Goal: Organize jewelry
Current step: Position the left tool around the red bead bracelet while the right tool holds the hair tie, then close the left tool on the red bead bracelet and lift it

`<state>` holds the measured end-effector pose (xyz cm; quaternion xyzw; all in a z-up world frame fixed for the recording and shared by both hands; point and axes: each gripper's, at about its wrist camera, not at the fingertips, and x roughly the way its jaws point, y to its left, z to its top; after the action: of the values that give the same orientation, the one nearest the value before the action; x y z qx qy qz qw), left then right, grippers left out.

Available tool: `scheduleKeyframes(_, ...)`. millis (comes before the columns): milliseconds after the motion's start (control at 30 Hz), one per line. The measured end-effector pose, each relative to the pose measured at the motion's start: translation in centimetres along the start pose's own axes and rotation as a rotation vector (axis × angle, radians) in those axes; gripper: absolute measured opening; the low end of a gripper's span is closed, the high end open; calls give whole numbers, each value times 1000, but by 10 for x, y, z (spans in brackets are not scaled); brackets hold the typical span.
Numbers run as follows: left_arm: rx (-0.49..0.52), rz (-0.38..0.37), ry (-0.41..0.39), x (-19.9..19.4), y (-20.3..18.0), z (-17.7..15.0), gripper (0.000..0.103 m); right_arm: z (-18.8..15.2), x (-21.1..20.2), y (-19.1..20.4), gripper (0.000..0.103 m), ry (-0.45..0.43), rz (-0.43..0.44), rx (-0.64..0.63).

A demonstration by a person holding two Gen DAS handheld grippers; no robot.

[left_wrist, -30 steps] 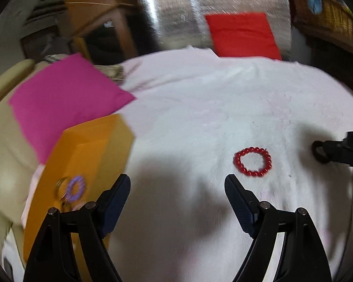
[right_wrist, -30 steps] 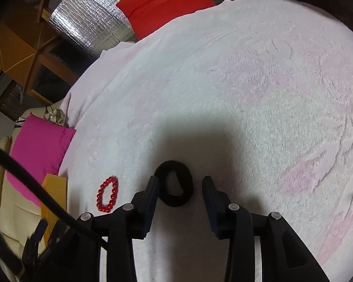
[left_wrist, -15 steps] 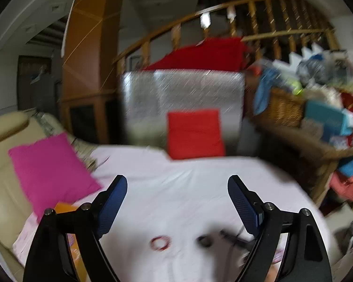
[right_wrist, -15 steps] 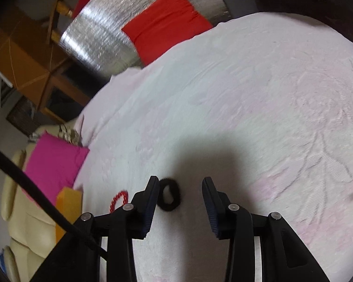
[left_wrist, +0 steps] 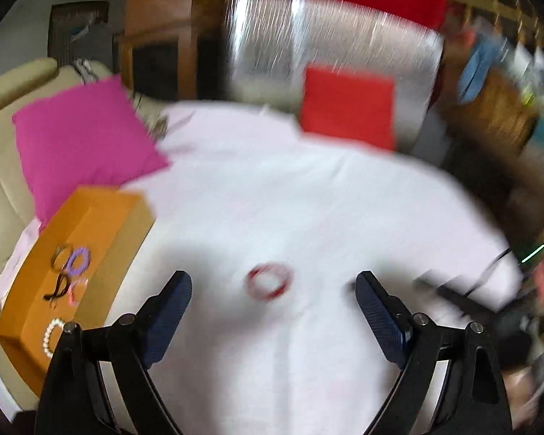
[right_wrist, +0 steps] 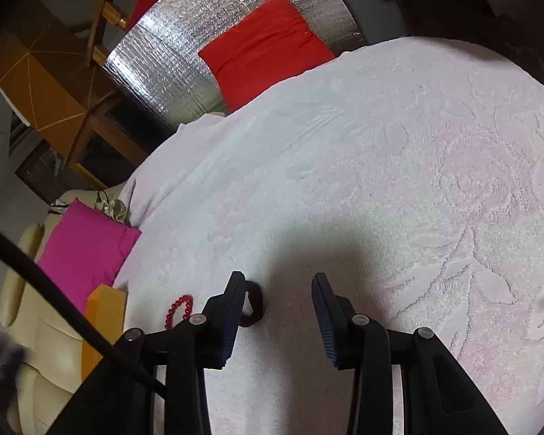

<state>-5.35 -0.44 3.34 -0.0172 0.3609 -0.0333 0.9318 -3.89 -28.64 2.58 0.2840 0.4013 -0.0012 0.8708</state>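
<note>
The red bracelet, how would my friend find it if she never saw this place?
Look at the big white cloth covering the table. Near its edge by the orange box lies the red bracelet, a small ring of round red beads. Beside it sits a black hair band, but that one is plain, soft and dark, not beaded.

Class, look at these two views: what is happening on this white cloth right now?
A person with hand-held tongs is sorting jewelry into an orange cardboard box, which already holds a purple ring-shaped bracelet and a white pearl bracelet. The left tongs, whose jaws have just been opening, hover empty above a red beaded bracelet on the cloth. The right tongs stand open and empty beside a black hair band.
</note>
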Motion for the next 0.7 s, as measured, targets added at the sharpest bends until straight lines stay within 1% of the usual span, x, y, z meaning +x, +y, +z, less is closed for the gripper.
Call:
scheduleKeyframes(67, 29, 36, 51, 24, 9, -9, 92, -1, 4, 1, 41, 10, -8, -6)
scheduleKeyframes(100, 39, 37, 62, 35, 14, -12, 92, -2, 8, 2, 41, 18, -14, -12)
scheduleKeyframes(233, 73, 22, 75, 65, 13, -9, 92, -6, 22, 14, 41, 48, -31, -71)
scheduleKeyframes(300, 96, 0, 87, 82, 11, -11, 92, -10, 30, 20, 41, 63, -48, -115)
scheduleKeyframes(433, 126, -26, 107, 104, 2, -15, 92, -14, 40, 27, 41, 83, -75, -176)
scheduleKeyframes(567, 101, -53, 143, 121, 1, -12, 92, -17, 48, 30, 41, 104, -84, -209)
scheduleKeyframes(633, 125, -35, 157, 124, -3, -10, 92, -19, 53, 32, 41, 113, -89, -217)
scheduleKeyframes(700, 156, -38, 151, 127, -7, -8, 92, -20, 59, 34, 41, 123, -97, -226)
